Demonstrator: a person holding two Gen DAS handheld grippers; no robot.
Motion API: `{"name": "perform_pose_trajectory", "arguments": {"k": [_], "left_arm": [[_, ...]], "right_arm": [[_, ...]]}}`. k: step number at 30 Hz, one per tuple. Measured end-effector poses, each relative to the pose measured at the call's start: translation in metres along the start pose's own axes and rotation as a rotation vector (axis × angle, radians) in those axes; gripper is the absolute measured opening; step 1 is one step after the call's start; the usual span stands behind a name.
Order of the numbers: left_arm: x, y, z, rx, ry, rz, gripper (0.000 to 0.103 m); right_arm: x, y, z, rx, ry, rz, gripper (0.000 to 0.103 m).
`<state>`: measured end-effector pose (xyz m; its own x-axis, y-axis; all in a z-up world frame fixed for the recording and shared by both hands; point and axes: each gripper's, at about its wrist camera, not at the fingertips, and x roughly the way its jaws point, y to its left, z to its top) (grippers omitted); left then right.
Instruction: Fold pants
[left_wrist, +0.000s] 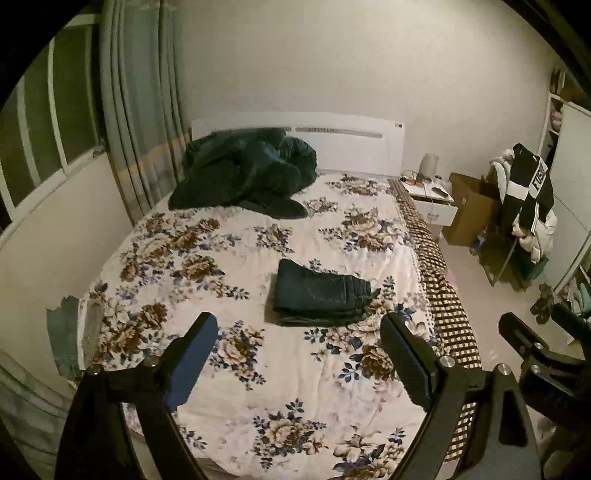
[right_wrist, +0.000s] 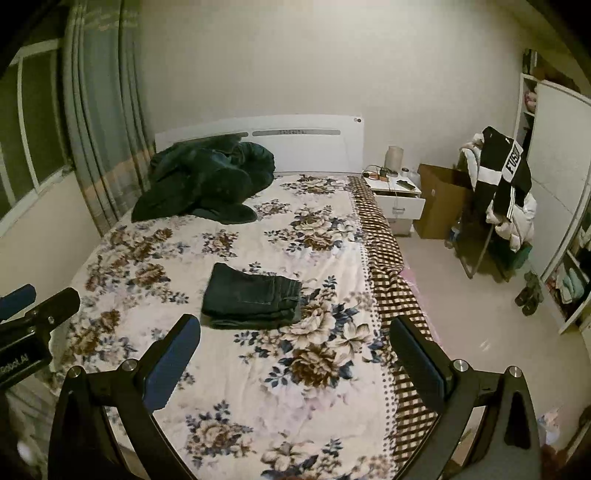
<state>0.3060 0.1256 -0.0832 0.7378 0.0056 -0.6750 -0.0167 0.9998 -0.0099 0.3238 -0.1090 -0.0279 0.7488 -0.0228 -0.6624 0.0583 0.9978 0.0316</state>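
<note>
Folded dark pants (left_wrist: 319, 293) are laid on the floral bedspread (left_wrist: 236, 280), beyond the wide-spread, empty left gripper (left_wrist: 299, 328).

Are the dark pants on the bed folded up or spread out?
Folded: the pants lie as a compact stacked rectangle on the floral bedspread, layered edges showing.

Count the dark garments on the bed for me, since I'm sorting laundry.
2. Folded pants lie mid-bed; a crumpled dark heap sits by the headboard. The heap may hold more than one piece.
</note>
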Motion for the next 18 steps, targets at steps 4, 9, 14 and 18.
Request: {"name": "perform_pose_trajectory", "arguments": {"k": [4,9,14,18], "left_arm": [[-0.017,0.008,-0.005,-0.004,-0.020,-0.020,0.103],[-0.022,0.013,-0.015,-0.001,-0.010,-0.013,0.103],[-0.029,0.014,-0.024,0.005,-0.003,0.001,0.103],[-0.033,0.015,-0.026,0.005,-0.006,0.007,0.103]], "right_arm": [[-0.029,0.009,0.000,-0.008,-0.019,0.001,0.103],[-0.049,0.020,-0.003,0.002,-0.037,0.001,0.103],[-0.055,0.025,-0.008,0.006,-0.029,-0.003,0.103],[-0.053,0.027,-0.007,0.000,-0.025,-0.003,0.103]]}}
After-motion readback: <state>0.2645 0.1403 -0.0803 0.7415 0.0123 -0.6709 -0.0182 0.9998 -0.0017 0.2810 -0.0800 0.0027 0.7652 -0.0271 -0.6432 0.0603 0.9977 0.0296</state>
